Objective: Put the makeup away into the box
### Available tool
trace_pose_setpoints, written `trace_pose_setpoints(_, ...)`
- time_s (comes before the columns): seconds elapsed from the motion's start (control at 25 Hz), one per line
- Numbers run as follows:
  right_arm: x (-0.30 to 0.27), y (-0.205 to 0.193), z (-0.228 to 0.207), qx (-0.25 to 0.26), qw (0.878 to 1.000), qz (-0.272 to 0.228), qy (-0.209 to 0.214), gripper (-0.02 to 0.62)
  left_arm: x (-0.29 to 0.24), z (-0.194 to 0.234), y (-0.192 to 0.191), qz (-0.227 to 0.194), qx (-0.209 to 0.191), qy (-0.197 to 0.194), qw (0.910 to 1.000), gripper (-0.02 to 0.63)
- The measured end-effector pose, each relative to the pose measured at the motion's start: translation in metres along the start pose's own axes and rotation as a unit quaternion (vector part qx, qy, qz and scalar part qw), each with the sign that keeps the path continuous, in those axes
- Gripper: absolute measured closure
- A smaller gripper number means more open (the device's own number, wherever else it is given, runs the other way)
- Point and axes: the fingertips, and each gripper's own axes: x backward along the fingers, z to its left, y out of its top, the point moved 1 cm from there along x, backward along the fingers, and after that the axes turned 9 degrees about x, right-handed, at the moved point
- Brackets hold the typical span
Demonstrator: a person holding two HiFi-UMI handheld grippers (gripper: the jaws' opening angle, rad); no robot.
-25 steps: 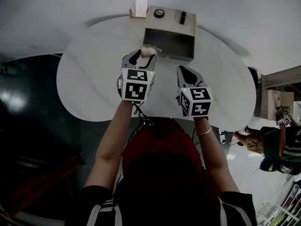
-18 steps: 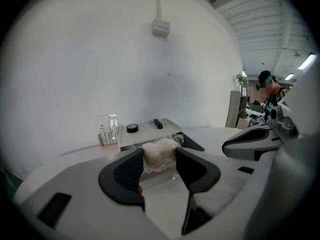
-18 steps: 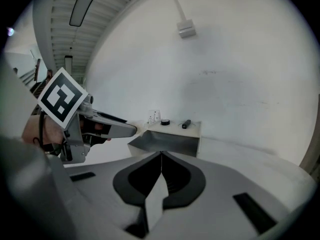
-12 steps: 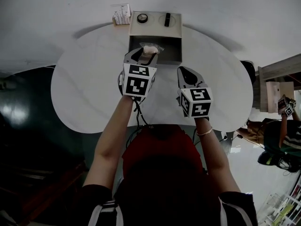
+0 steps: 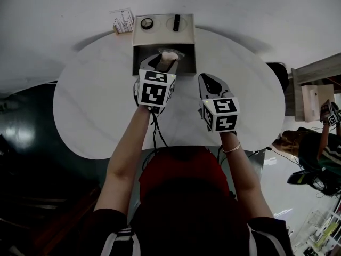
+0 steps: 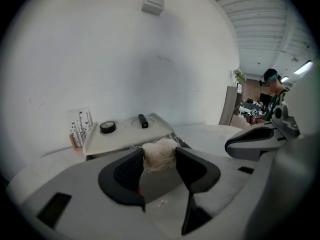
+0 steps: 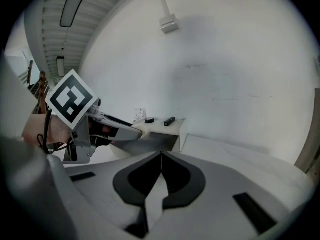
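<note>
Our left gripper (image 5: pixel 161 63) has its jaws fairly wide and pressed on a beige makeup puff (image 6: pixel 159 155) in crinkly clear wrap. We hold it between the pads at the open front of the box (image 5: pixel 162 35). The box stands at the far edge of the white table (image 5: pixel 96 105). On its flat top lie a round compact (image 5: pixel 146 23) and a black tube (image 5: pixel 176 22), and a small printed card (image 5: pixel 122 20) stands just beside its left corner. Our right gripper (image 7: pixel 161 156) hangs over the table near the box's front right corner, jaws together with nothing between them.
</note>
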Motion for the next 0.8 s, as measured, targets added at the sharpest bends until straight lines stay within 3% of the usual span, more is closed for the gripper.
trace_pose_setpoints(0.8, -0.029, -0.02, -0.018, -0.017, 0.999, 0.036, 0.01, 0.58, -0.059, -0.004, -0.011, 0.089, -0.044, -0.023, 0.9948, 0.383)
